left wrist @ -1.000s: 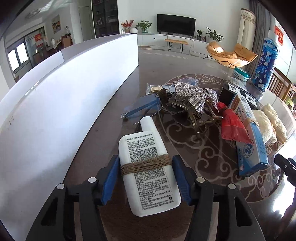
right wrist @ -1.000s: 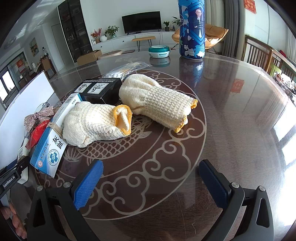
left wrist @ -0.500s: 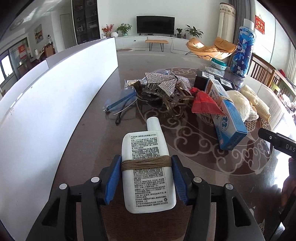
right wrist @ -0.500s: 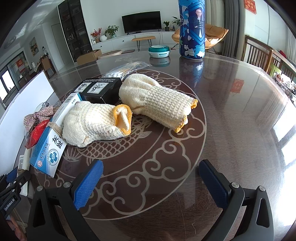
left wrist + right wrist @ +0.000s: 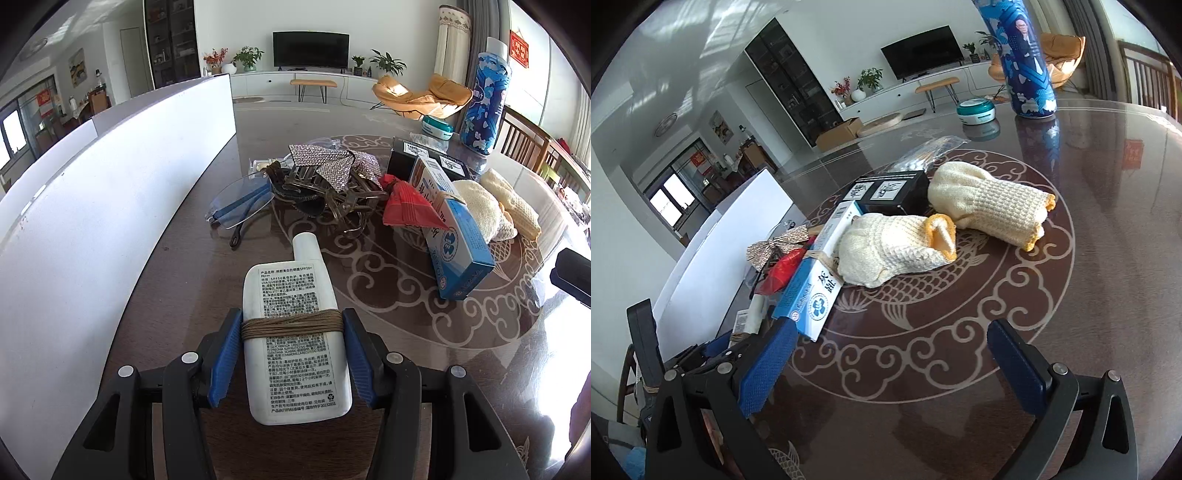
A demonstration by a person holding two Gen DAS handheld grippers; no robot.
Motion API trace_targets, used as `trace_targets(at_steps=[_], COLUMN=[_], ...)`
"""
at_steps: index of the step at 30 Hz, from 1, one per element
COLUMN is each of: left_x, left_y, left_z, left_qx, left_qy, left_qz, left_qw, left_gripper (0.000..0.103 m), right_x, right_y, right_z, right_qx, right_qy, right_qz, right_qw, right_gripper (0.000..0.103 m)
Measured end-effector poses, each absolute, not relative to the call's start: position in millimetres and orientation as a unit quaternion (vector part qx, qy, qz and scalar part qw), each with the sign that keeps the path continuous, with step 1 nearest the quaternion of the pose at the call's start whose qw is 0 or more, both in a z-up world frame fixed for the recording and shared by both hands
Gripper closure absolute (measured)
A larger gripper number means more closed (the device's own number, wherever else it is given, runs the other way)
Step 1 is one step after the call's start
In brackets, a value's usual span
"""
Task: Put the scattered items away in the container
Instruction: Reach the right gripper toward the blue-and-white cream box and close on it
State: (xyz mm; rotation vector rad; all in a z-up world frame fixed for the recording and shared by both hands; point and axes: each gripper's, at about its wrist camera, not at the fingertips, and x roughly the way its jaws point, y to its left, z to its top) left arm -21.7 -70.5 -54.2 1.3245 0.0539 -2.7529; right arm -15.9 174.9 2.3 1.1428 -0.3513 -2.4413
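Note:
My left gripper (image 5: pixel 291 325) is shut on a white sunscreen bottle (image 5: pixel 291 332) wound with brown twine, held just over the dark table, cap pointing away. The white container wall (image 5: pixel 110 192) runs along the left. Ahead lie glasses (image 5: pixel 240 206), a sparkly bow on hair clips (image 5: pixel 328 170), a red packet (image 5: pixel 406 206), a blue-white box (image 5: pixel 454 236) and cream gloves (image 5: pixel 480 206). My right gripper (image 5: pixel 890 350) is open and empty above the table, in front of the gloves (image 5: pixel 897 247) and the blue-white box (image 5: pixel 820 291).
A black box (image 5: pixel 890 192), a tall blue patterned bottle (image 5: pixel 1023 59) and a teal round tin (image 5: pixel 975 110) stand farther back. A clear bag (image 5: pixel 923 155) lies behind the black box. Wooden chairs stand at the table's right side.
The left gripper with the bottle has swung and drawn back from the pile. The right gripper has tilted and moved left, so the left gripper now shows at its lower left.

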Motion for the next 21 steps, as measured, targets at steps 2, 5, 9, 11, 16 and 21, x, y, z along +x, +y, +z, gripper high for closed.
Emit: trace_targets(at_steps=[2, 5, 9, 11, 16, 21], left_x=[-22, -22, -22, -22, -21, -22], left_y=[-70, -70, -71, -70, -71, -70], left_z=[-54, -54, -54, -54, -54, -54], left_qx=[0.433, 0.433, 0.433, 0.433, 0.433, 0.433], left_qy=[0.018, 0.017, 0.017, 0.017, 0.017, 0.017], left_qz=[-0.9, -0.9, -0.9, -0.9, -0.9, -0.9], left_qw=[0.043, 0.043, 0.043, 0.043, 0.043, 0.043], left_gripper=[0.049, 0.049, 0.049, 0.049, 0.049, 0.049], right_x=[-22, -37, -51, -54, -64, -68], right_y=[141, 97, 71, 66, 64, 64], right_z=[4, -7, -22, -23, -27, -29], right_qx=[0.428, 0.459, 0.481, 0.482, 0.475, 0.46], right_qy=[-0.094, -0.053, -0.04, -0.036, 0.006, 0.041], right_qz=[-0.867, -0.851, -0.846, -0.846, -0.858, -0.867], right_qw=[0.239, 0.249, 0.228, 0.225, 0.195, 0.185], right_gripper=[0.0, 0.0, 0.0, 0.0, 0.0, 0.019])
